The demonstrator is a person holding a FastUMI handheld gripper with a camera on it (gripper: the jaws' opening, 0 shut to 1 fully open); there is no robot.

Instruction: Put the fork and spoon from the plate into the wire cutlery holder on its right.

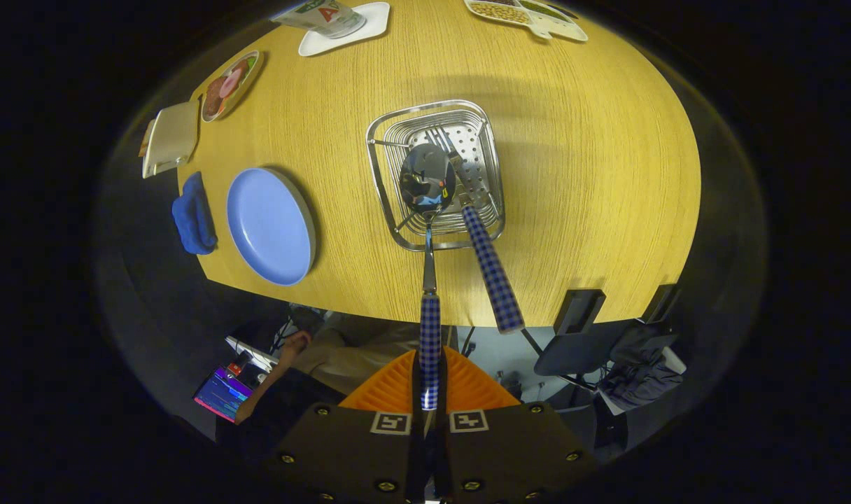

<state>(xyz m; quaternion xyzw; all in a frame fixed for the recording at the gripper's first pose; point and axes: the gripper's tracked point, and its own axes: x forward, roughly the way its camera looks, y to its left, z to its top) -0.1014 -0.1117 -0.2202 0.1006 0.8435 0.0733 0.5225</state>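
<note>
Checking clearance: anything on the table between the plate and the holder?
No, in the gripper view bare table separates the plate from the holder. The gripper is shut on the spoon.

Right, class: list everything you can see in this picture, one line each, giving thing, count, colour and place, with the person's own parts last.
Table: one, yellow wood, under everything.
Wire cutlery holder: one, silver, mid-table, right of the plate.
Fork: one, steel with blue checked handle, leaning in the holder.
Spoon: one, same handle, bowl over the holder.
Plate: one, blue, bare, left of the holder.
Cloth: one, blue, left of the plate.
Food tray: one, pale, far side.
Picture card: one, oval, far left.
Screen: one, lit, below the table edge.
Person's hand: one, near the screen.
Gripper: one, fingers shut on the spoon's handle.
</note>
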